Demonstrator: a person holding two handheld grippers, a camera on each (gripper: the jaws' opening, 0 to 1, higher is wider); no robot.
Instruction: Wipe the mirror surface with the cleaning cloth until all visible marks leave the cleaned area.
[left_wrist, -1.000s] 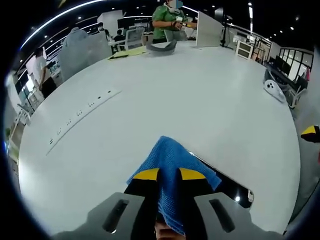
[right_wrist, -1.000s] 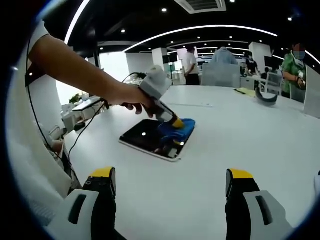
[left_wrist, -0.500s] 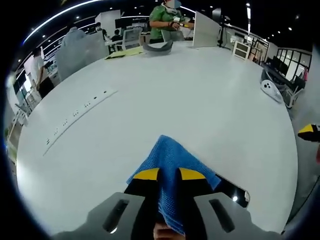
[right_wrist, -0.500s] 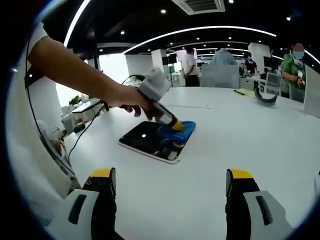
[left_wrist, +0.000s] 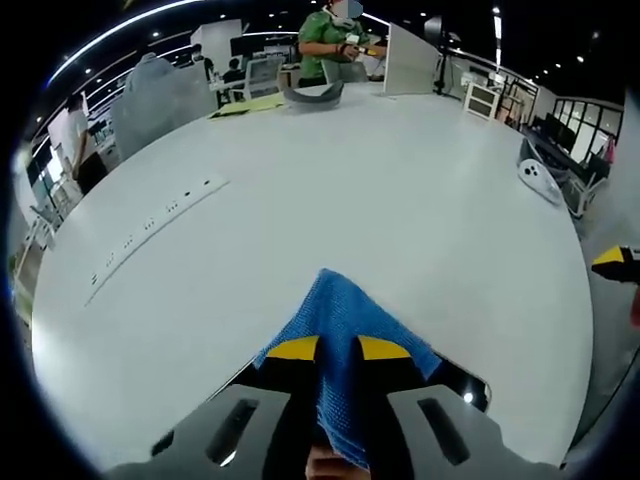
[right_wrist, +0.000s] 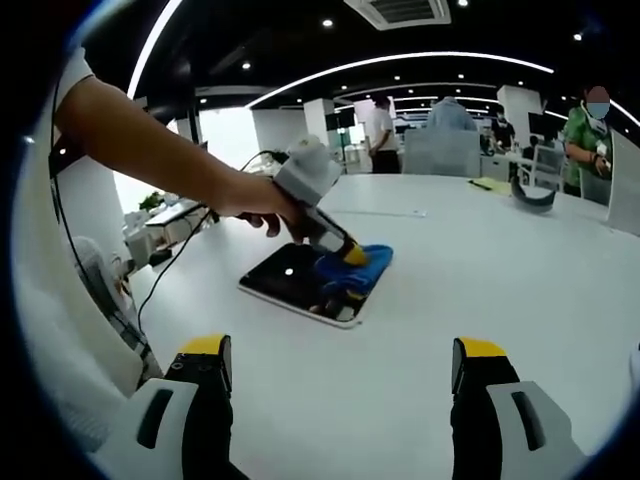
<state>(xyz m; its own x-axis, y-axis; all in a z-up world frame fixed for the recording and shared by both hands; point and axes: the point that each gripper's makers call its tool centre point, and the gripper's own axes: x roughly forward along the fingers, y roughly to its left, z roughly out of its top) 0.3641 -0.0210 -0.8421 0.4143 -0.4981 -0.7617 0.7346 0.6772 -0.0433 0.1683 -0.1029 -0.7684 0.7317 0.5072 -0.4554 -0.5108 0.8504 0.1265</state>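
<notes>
On the wide white table (right_wrist: 480, 300) lies a flat rectangular mirror with a dark reflective face (right_wrist: 290, 280). The left gripper (right_wrist: 352, 252), held in a person's hand (right_wrist: 262, 200), is clamped on a blue woven cleaning cloth (left_wrist: 345, 340) and presses it onto the mirror's far end. The right gripper (right_wrist: 340, 372) hangs above the table well apart from the mirror, its yellow-tipped jaws spread wide with nothing between them.

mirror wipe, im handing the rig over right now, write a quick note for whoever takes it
Left gripper: shut on the blue cloth, pressing it onto the far end of the mirror.
Right gripper: open, holding nothing, hovering over the white table short of the mirror.
Mirror lies flat on the table, cloth on top of it.
Done: wiping under way.
Left: I cannot tell whether marks remain; check the near half and carry on wiping.
</notes>
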